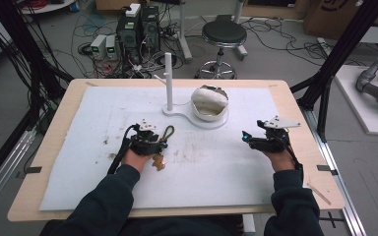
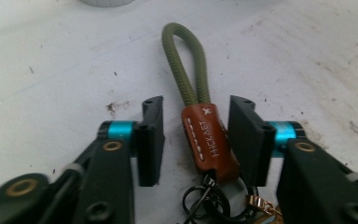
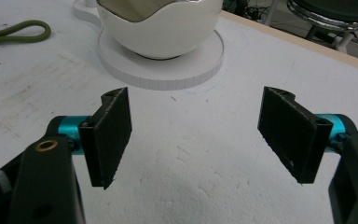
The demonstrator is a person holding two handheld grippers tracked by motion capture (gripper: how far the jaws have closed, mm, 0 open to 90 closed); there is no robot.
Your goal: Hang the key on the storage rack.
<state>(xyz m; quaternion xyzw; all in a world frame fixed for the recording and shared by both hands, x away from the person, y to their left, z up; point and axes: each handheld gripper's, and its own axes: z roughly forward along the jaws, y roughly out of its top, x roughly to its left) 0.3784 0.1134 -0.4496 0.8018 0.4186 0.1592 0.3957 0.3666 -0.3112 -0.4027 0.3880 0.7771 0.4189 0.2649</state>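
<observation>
Olive cord loop (image 2: pixel 182 65) with tan leather tab (image 2: pixel 209 140) lies untouched between the left claw (image 2: pixel 195 140), half open

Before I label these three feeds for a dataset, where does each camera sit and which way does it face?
High view: above the person's side, looking forward and down on the white mat; dark-sleeved forearms, left gripper, right gripper.
Left gripper view: rides that gripper, low over the mat, facing the olive cord key strap with brown leather tab between its open jaws.
Right gripper view: rides that gripper, facing the glossy white egg-shaped bowl on its round white base; jaws wide.
Shared: the strap's olive loop appears in both gripper views.
</observation>
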